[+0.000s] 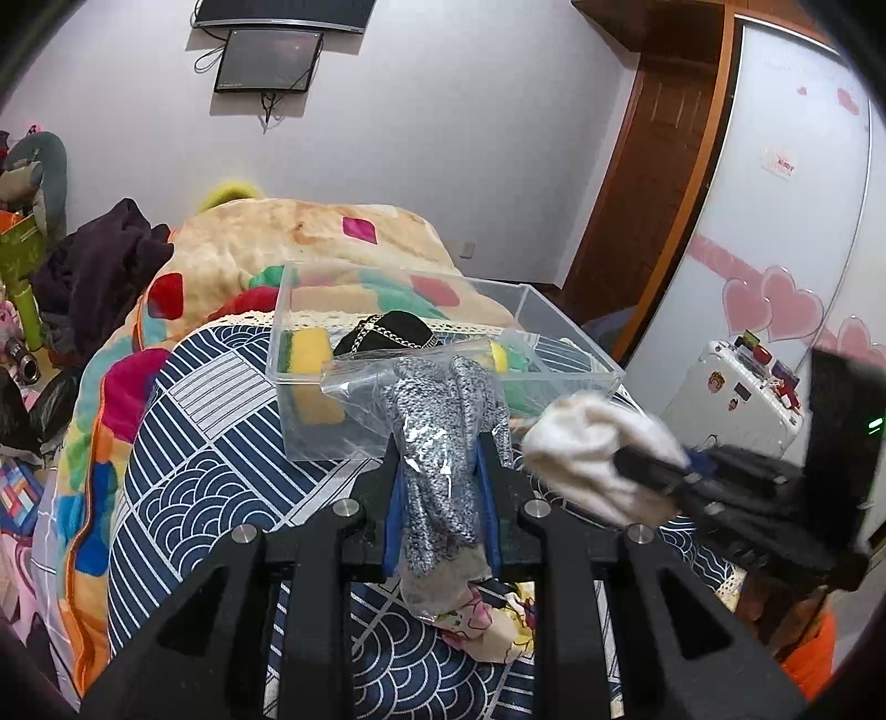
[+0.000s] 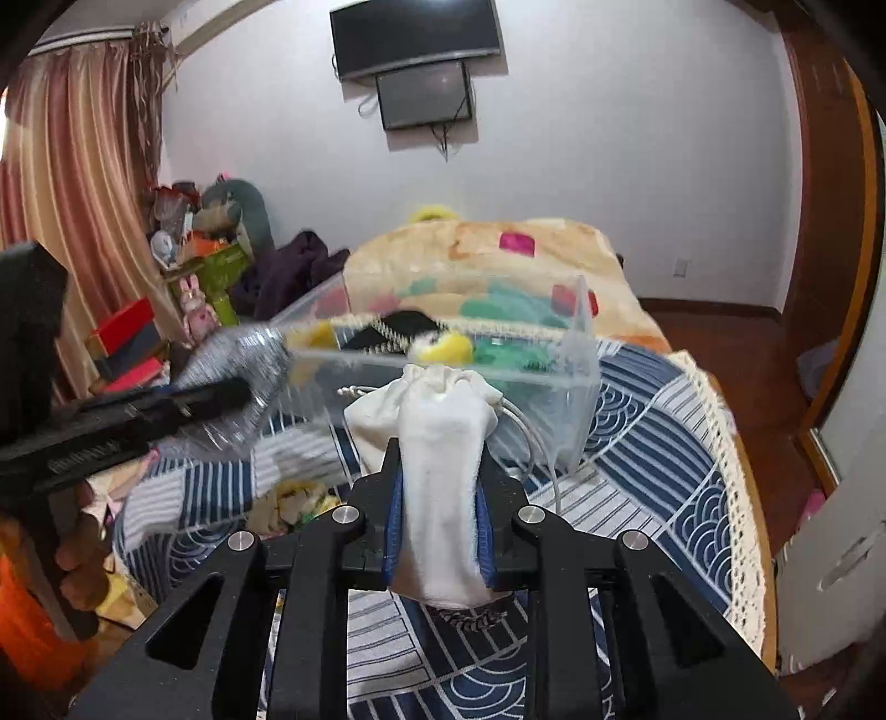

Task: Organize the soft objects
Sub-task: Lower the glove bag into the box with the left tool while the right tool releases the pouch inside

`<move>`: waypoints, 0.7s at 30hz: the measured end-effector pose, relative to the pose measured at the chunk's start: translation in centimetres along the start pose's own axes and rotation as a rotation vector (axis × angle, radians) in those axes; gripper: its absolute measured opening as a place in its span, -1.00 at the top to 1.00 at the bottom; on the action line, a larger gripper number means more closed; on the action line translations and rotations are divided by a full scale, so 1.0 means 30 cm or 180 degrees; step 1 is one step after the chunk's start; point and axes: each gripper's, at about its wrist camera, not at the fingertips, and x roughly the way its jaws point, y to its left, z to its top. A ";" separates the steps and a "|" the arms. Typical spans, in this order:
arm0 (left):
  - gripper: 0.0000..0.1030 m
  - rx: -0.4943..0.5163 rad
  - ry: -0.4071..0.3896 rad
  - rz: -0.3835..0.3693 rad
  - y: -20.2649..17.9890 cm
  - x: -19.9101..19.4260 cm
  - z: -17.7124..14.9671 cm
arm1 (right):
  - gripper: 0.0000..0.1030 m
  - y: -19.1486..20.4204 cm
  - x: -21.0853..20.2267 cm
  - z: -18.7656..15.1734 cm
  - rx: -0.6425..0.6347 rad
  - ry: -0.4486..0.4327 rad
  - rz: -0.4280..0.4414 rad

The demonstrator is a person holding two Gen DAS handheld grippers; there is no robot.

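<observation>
At lower centre of the left wrist view, a bagged grey knit [image 1: 443,443] is pinched by the left hand-held gripper [image 1: 440,471] before the clear box [image 1: 576,332] on the bed [image 1: 194,432]. At right, a white pouch [image 1: 592,448] is clamped by the right hand-held gripper [image 1: 637,462]; a suitcase [image 1: 731,387] is seen beyond.

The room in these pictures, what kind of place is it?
Most likely a home bedroom: a bed under a blue patterned cover and a colourful blanket, a wall-mounted TV, and curtains beside shelves of toys.
</observation>
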 end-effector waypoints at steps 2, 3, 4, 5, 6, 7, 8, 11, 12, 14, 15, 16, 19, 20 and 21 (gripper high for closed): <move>0.56 -0.0001 0.0011 -0.0002 0.001 -0.001 -0.003 | 0.59 0.000 0.038 -0.014 0.0009 0.0124 0.0012; 0.56 -0.0005 0.0012 0.0001 0.002 -0.002 -0.005 | 0.59 0.000 0.061 -0.025 0.0001 0.0212 0.0013; 0.56 -0.0006 0.0015 -0.0001 0.003 -0.003 -0.006 | 0.59 0.000 0.081 -0.034 -0.0014 0.0284 0.0002; 0.56 -0.0009 0.0018 -0.0002 0.005 -0.004 -0.008 | 0.58 0.003 0.107 -0.048 -0.0047 0.0393 -0.0038; 0.56 -0.0013 0.0017 -0.0002 0.006 -0.006 -0.010 | 0.49 0.005 0.121 -0.056 -0.0075 0.0456 -0.0050; 0.55 -0.0018 0.0016 -0.0004 0.009 -0.007 -0.012 | 0.40 0.006 0.127 -0.062 -0.0102 0.0494 -0.0070; 0.55 -0.0027 0.0017 -0.0013 0.013 -0.009 -0.014 | 0.15 0.005 0.127 -0.066 -0.0122 0.0502 -0.0122; 0.55 -0.0054 0.0029 -0.0027 0.021 -0.007 -0.020 | -0.09 -0.011 0.106 -0.068 -0.0079 0.0488 -0.0055; 0.56 -0.0060 0.0038 -0.0030 0.023 -0.004 -0.022 | -0.12 -0.014 0.099 -0.066 -0.0073 0.0485 -0.0061; 0.56 -0.0068 0.0058 -0.0040 0.026 0.000 -0.030 | -0.18 -0.018 0.090 -0.057 -0.0092 0.0462 -0.0132; 0.55 -0.0069 0.0066 -0.0043 0.026 0.004 -0.032 | -0.22 -0.017 0.082 -0.053 -0.0106 0.0440 -0.0186; 0.56 -0.0071 0.0072 -0.0044 0.026 0.006 -0.034 | -0.22 -0.015 0.074 -0.047 -0.0112 0.0410 -0.0209; 0.56 -0.0087 0.0090 -0.0061 0.029 0.012 -0.039 | -0.23 -0.010 0.068 -0.030 -0.0136 0.0362 -0.0191; 0.55 -0.0088 0.0094 -0.0064 0.029 0.014 -0.041 | -0.23 -0.006 0.071 -0.027 -0.0157 0.0351 -0.0173; 0.55 -0.0087 0.0098 -0.0064 0.029 0.015 -0.042 | -0.23 0.000 0.079 -0.022 -0.0178 0.0358 -0.0150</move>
